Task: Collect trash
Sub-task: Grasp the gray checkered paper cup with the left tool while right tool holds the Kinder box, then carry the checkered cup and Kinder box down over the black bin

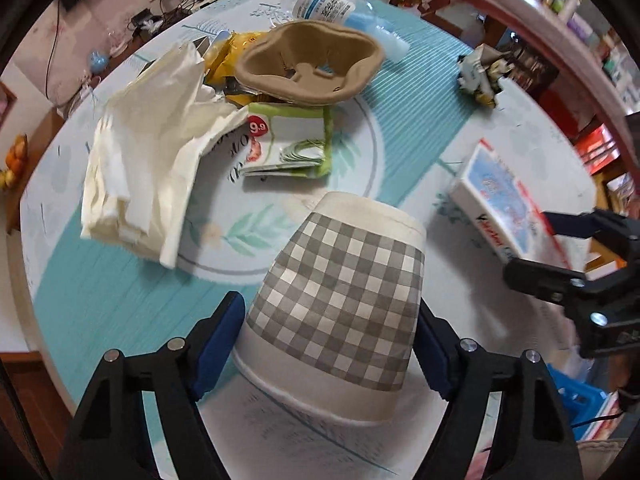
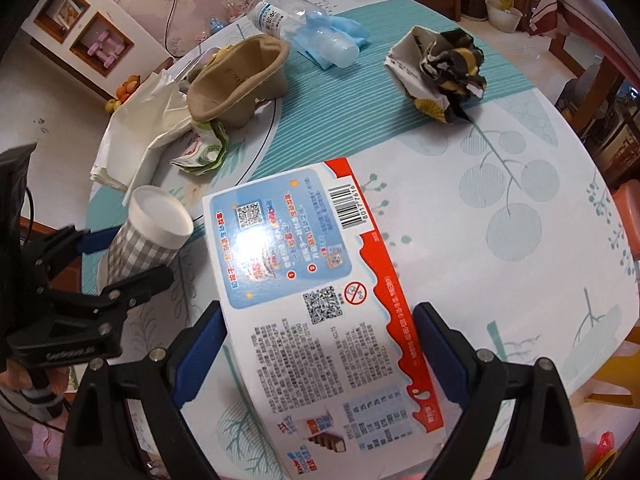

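the left gripper (image 1: 332, 344) is a matte black plastic frame with two triangular, cut-out arms, each ending in a blue pad on the inner face of the jaws. round silver screw heads sit on the arm joints, two on either side. the right gripper (image 2: 320, 356) has the same build: black arms, blue pads, silver screws. seen from the right wrist view, the left unit carries faint raised lettering on its black body, too small to read.

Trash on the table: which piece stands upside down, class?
The grey checked paper cup, base up, between the left tool's fingers; the other pieces lie flat or crumpled.
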A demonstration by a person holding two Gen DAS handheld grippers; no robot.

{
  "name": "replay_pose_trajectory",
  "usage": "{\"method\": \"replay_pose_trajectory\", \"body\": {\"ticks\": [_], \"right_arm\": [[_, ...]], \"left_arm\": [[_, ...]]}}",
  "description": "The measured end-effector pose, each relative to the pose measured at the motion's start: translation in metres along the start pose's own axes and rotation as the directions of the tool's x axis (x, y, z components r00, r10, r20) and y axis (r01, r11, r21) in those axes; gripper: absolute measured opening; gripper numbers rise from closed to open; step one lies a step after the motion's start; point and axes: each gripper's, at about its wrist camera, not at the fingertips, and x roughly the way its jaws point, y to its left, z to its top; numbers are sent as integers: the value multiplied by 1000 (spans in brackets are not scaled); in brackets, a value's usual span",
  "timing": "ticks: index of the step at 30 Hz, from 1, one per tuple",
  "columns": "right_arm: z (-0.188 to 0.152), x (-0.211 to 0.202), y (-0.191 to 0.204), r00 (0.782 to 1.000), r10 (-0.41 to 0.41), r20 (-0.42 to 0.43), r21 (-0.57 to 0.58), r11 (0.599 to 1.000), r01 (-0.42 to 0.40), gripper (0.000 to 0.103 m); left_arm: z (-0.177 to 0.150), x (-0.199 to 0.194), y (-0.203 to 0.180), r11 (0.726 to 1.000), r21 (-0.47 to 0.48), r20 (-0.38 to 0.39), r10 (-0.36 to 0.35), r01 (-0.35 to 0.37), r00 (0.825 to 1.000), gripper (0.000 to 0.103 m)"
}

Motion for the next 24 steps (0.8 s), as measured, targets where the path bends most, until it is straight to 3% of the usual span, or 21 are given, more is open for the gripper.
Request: {"method": "replay_pose_trajectory", "body": {"ticks": [8,15,24], "right_arm": [[-8,-4,0,995,101,-26,32,994,-100,93],[-33,-33,-1,971,231,-64,0,973,-231,93],[-84,-68,-16,930,314,-189,-134,930,-341,93]], "left_arm": [[-34,-38,-23,998,-65,37,-18,20,999,78],[-70,-82,-60,987,-162,93,14,2,996,78],[-150,-118,-128,918,-395,132,98,-38,986,78]]}}
